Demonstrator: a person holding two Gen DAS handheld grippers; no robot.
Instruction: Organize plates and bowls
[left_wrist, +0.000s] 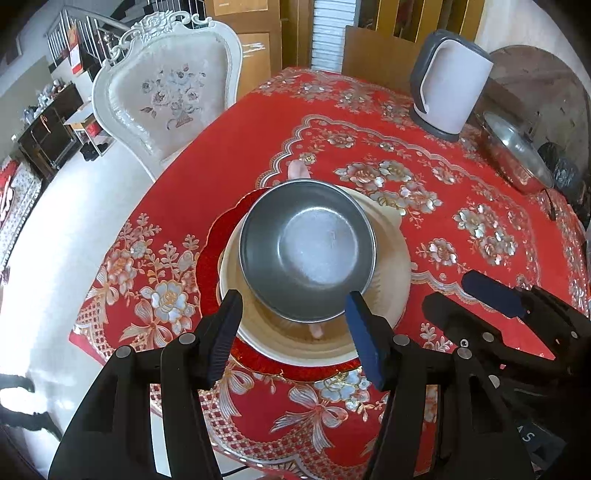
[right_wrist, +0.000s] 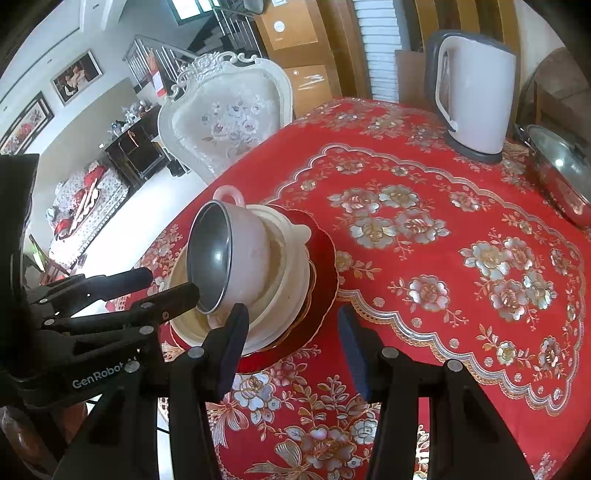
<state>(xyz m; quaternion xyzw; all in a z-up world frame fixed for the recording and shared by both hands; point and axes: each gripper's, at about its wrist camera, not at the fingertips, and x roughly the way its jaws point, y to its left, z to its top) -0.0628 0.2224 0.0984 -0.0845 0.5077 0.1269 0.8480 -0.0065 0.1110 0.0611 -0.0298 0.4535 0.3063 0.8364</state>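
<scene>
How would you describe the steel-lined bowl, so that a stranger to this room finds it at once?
Start at the table with the red flowered cloth, then go to the red plate near the edge beside the white chair. A cream bowl sits on it, and the pink bowl lies tilted inside. Only it has a dark steel lining.

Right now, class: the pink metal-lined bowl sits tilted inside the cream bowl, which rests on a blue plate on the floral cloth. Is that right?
Not quite: the plate is red, not blue, as the right wrist view shows. The rest stands: the pink metal-lined bowl sits tilted inside the cream bowl, which rests on that plate on the floral cloth.
</scene>
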